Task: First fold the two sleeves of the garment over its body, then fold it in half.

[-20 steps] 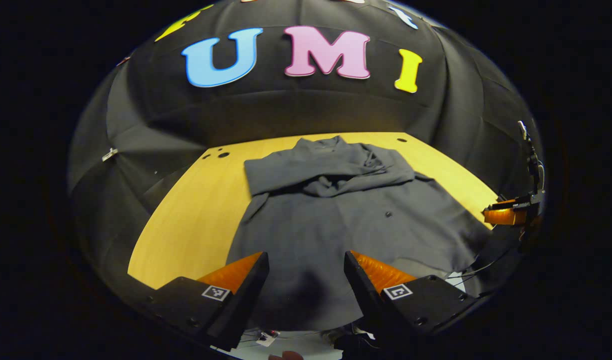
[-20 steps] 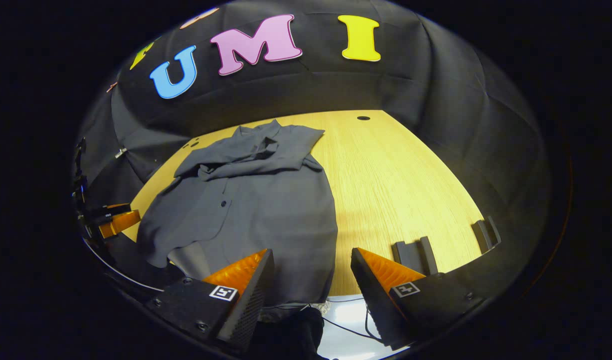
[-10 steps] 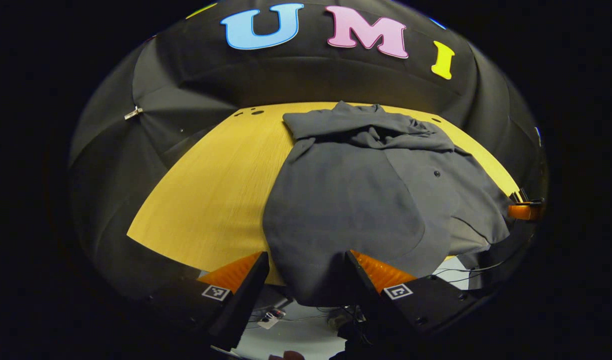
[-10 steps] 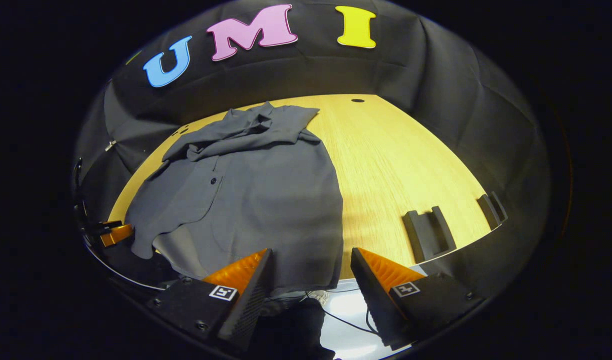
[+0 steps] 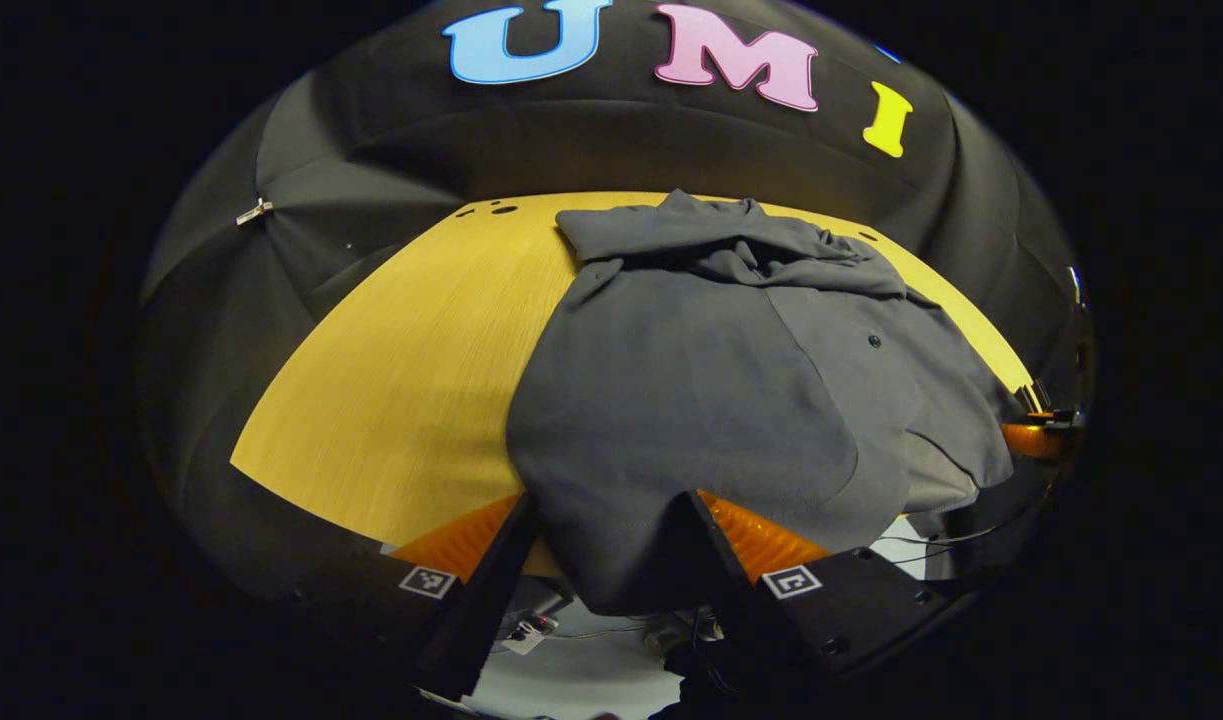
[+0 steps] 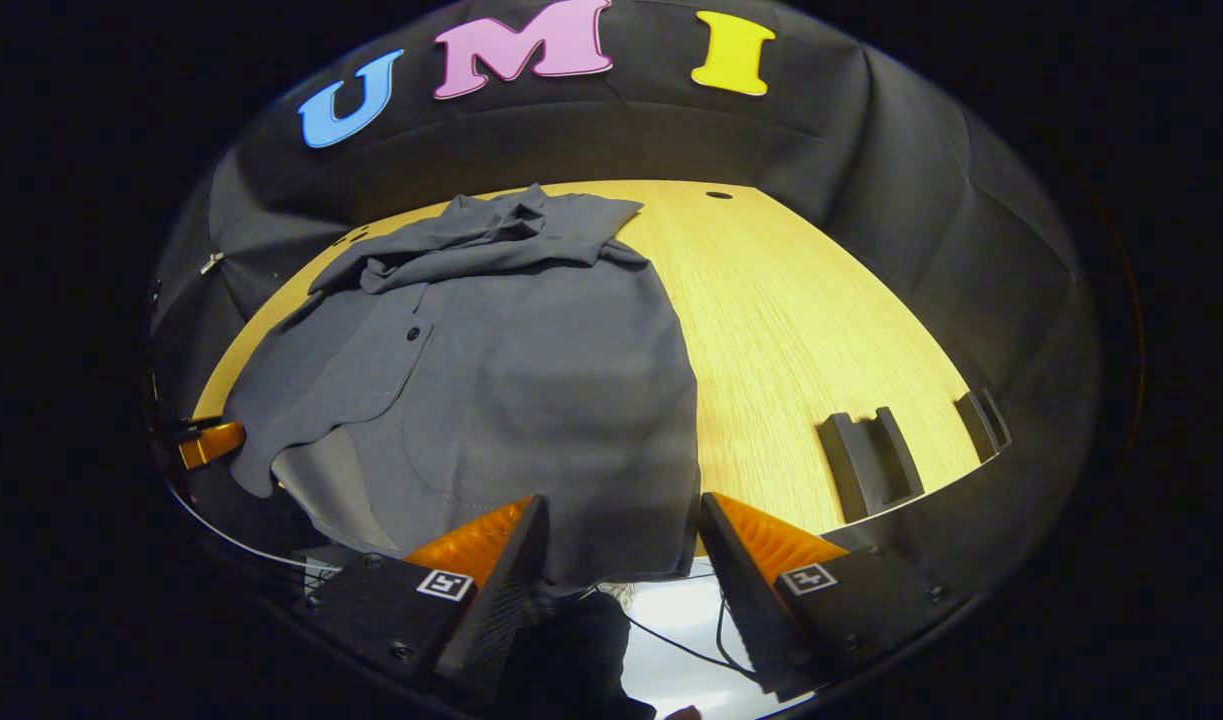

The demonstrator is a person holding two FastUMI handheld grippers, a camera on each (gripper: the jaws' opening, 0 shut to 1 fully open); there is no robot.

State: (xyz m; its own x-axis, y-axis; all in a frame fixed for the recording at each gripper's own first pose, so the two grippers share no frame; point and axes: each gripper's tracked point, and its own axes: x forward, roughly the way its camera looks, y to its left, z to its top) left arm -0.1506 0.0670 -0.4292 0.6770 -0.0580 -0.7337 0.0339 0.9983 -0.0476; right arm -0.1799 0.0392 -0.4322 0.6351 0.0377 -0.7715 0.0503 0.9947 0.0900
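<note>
Both views face the wall, apparently sharing the shirt (image 5: 711,400).

Your garment (image 5: 711,400) lies on the table (image 5: 391,400), its collar end toward the booth wall and its hem hanging over the near edge. Your left gripper (image 5: 601,520) sits at that hem, fingers either side of it; your right gripper (image 6: 621,530) is at the hem's other corner. Two holders (image 6: 871,460) stand on the table right of the garment.

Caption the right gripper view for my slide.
Open tongs at the hem of a grey shirt spread on a yellow table.
</note>
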